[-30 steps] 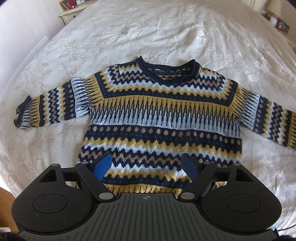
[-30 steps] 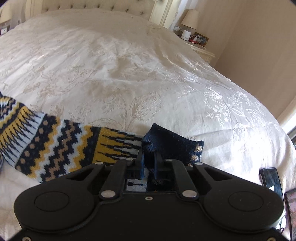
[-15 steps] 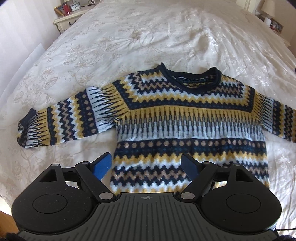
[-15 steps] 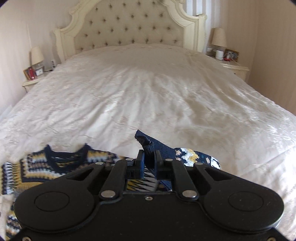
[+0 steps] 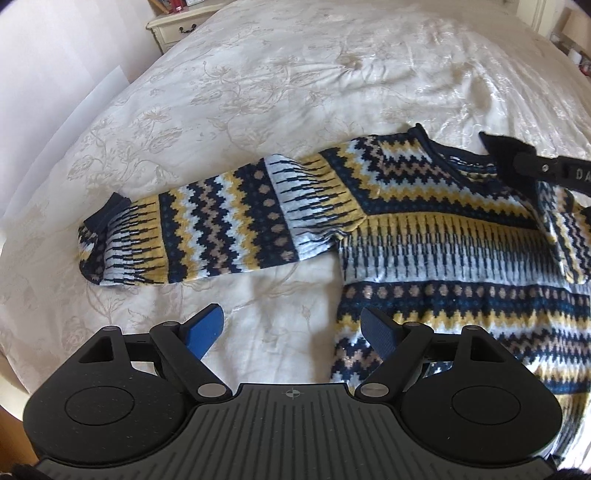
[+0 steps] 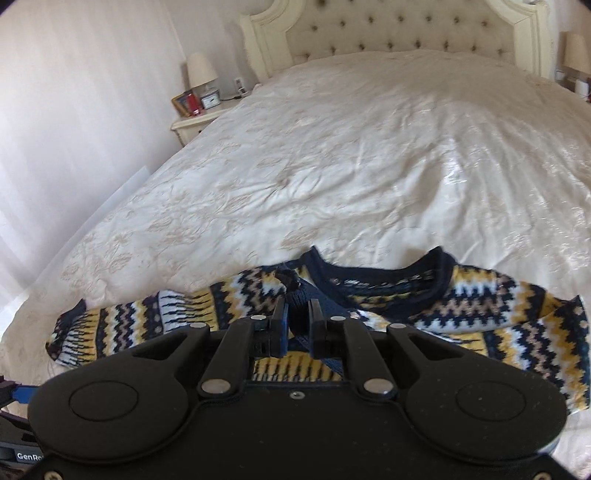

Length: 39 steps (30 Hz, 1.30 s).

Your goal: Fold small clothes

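Note:
A small knitted sweater (image 5: 436, 236) in navy, yellow and white zigzags lies flat on the bed, neck away from me. Its left sleeve (image 5: 207, 236) stretches out to the left. My left gripper (image 5: 291, 325) is open and empty, low over the bedspread just left of the sweater's hem. My right gripper (image 6: 297, 321) is shut on the navy cuff (image 6: 291, 291) of the right sleeve and holds it over the sweater's chest, near the collar (image 6: 380, 275). The right gripper also shows in the left wrist view (image 5: 517, 158), with the sleeve hanging below it.
The cream embroidered bedspread (image 6: 369, 155) covers a wide bed with a tufted headboard (image 6: 399, 33). A nightstand (image 6: 195, 123) with a lamp, clock and frames stands at the far left. The bed's left edge (image 5: 14, 384) is close to my left gripper.
My right gripper has carried the right sleeve's cuff leftward, across the sweater toward the collar. My left gripper has shifted left, from over the hem to beside it.

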{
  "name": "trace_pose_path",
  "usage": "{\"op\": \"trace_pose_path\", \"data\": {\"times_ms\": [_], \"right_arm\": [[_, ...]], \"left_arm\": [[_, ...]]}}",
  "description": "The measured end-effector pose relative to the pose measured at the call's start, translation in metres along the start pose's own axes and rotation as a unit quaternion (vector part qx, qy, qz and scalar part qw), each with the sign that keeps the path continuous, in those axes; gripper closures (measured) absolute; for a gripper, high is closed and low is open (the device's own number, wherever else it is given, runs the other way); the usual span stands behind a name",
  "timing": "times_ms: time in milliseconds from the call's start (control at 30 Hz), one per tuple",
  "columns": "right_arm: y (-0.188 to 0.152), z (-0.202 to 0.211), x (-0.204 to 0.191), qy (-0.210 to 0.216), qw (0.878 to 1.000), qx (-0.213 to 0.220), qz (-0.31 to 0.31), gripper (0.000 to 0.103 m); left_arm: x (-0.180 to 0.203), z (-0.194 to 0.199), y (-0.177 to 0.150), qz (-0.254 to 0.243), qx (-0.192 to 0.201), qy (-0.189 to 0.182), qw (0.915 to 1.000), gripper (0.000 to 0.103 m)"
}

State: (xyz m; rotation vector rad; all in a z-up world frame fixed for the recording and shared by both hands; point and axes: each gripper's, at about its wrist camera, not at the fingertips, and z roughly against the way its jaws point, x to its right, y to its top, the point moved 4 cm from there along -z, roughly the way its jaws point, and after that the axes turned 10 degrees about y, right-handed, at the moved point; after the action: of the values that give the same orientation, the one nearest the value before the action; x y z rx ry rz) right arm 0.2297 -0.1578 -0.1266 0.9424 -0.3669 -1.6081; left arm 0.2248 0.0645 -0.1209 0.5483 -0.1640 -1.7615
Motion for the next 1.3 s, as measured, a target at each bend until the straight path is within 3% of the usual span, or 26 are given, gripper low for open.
{"op": "trace_pose_path", "data": {"times_ms": [67,133,200,267,433,500,833,1033,1100,1133,1300], "right_arm": [[-0.008,-0.009,-0.011,0.005,1.000,-0.009,0.009,0.076],[-0.016,-0.011,-0.018,0.000,1.000,-0.023,0.020,0.075],[-0.025,-0.009,-0.015,-0.012,0.999,-0.036,0.029,0.051],[-0.035,-0.009,-0.010,-0.028,0.998,-0.049,0.032,0.040],[-0.061,0.007,0.029,-0.070,0.994,-0.088,0.008,0.028],[-0.071,0.014,0.045,-0.084,0.991,-0.101,0.000,0.025],[-0.096,0.040,0.098,-0.111,0.986,-0.122,-0.037,0.018],[-0.104,0.034,0.111,-0.102,0.985,-0.137,-0.037,0.018],[-0.108,0.029,0.113,-0.093,0.984,-0.146,-0.036,0.017],[-0.111,0.027,0.114,-0.090,0.984,-0.152,-0.034,0.016],[-0.122,0.019,0.114,-0.080,0.981,-0.172,-0.030,0.014]], "left_arm": [[-0.003,-0.004,0.001,0.003,-0.001,-0.001,1.0000,0.022],[-0.003,-0.008,0.003,0.005,-0.003,-0.008,1.0000,0.022],[-0.001,-0.012,0.006,0.011,-0.004,-0.025,0.9996,0.022],[0.005,-0.016,0.009,0.020,-0.008,-0.055,0.9982,0.022],[0.032,-0.027,0.019,0.054,-0.014,-0.161,0.9854,0.022],[0.049,-0.032,0.023,0.046,-0.012,-0.186,0.9814,0.022],[0.122,-0.061,0.031,-0.046,0.008,-0.169,0.9845,0.022],[0.141,-0.086,0.043,-0.047,-0.004,-0.160,0.9859,0.022],[0.146,-0.096,0.044,-0.050,-0.013,-0.159,0.9859,0.027],[0.149,-0.101,0.044,-0.053,-0.021,-0.159,0.9857,0.034],[0.148,-0.110,0.047,-0.023,-0.031,-0.164,0.9857,0.037]]}}
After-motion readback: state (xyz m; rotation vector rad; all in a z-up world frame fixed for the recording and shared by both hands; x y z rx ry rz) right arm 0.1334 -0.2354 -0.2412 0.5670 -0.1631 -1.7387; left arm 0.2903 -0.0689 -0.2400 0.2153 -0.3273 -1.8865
